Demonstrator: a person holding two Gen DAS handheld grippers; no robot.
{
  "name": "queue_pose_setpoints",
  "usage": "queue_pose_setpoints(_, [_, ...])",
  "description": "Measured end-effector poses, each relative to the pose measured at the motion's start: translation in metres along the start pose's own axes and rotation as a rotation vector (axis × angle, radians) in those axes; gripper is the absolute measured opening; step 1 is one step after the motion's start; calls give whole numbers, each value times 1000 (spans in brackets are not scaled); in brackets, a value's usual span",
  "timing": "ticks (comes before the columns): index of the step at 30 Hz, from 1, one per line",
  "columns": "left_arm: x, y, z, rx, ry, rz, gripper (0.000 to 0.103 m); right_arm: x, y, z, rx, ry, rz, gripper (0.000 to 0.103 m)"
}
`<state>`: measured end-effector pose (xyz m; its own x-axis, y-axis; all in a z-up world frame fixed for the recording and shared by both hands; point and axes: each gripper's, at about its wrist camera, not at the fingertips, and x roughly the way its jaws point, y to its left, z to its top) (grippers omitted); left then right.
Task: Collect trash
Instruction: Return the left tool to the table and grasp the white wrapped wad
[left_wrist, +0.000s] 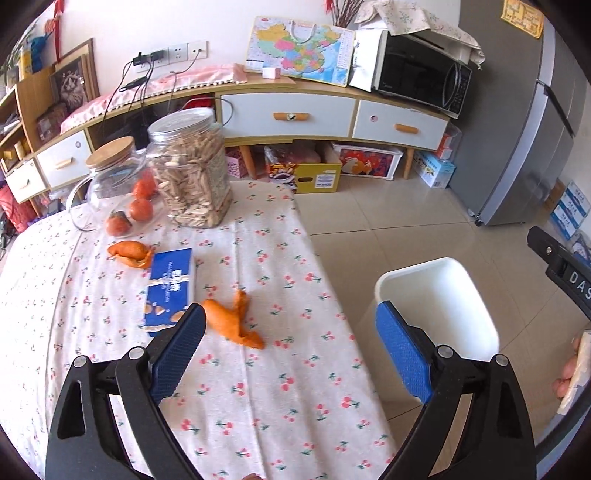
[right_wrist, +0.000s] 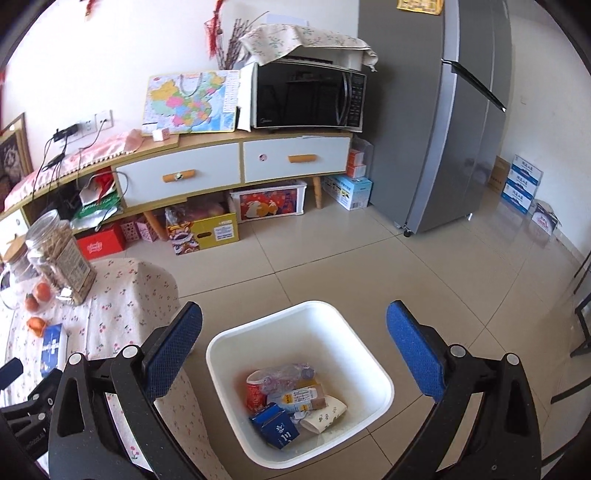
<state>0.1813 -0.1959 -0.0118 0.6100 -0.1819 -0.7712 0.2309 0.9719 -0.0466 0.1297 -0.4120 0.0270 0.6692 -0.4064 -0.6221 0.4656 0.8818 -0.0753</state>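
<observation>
i'm holding the left gripper wide apart, empty, over the table's right edge above orange peel; the right gripper, also apart, is hovering over the bin of trash.

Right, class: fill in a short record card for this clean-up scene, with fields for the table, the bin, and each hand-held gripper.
Table: floral tablecloth; two pieces of orange peel; blue packet; two jars
Bin: white bin on the floor beside the table, holding a blue carton, paper cup and other wrappers
Left hand-held gripper: open, empty, over the table edge
Right hand-held gripper: open, empty, above the bin
</observation>
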Motion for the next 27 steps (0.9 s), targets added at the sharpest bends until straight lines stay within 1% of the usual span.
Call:
queue_pose_setpoints(3, [5, 33, -5, -15, 43, 44, 90, -1, 27, -2, -63, 11, 40, 96])
queue_pose_setpoints(7, [18, 77, -15, -17, 123, 99, 90, -3, 61, -8, -125, 43, 104, 96])
queue_pose_setpoints(10, [28, 106, -24, -40, 187, 121, 90, -2, 85, -11, -162, 68, 144, 96])
queue_pose_setpoints(15, [39, 141, -39, -79, 264, 137, 90, 4, 116, -16, -197, 114, 200, 96])
queue_pose_setpoints(20, [51, 153, -51, -95, 316, 104, 90, 9, 140, -23, -236, 138, 209, 96])
queue_pose_setpoints(21, [52, 152, -54, -90, 322, 96, 88, 10, 144, -24, -242, 143, 211, 96])
queue_pose_setpoints(22, [55, 151, -55, -83, 329, 86, 83, 11, 149, -25, -248, 148, 213, 96])
queue_pose_setpoints(23, [57, 150, -57, -76, 339, 74, 80, 12, 152, -25, -254, 153, 215, 96])
queue_pose_setpoints(26, [64, 148, -65, -51, 367, 49, 64, 18, 162, -28, -279, 166, 215, 96])
queue_pose_setpoints(27, [66, 148, -68, -41, 370, 52, 56, 19, 167, -29, -288, 169, 215, 96])
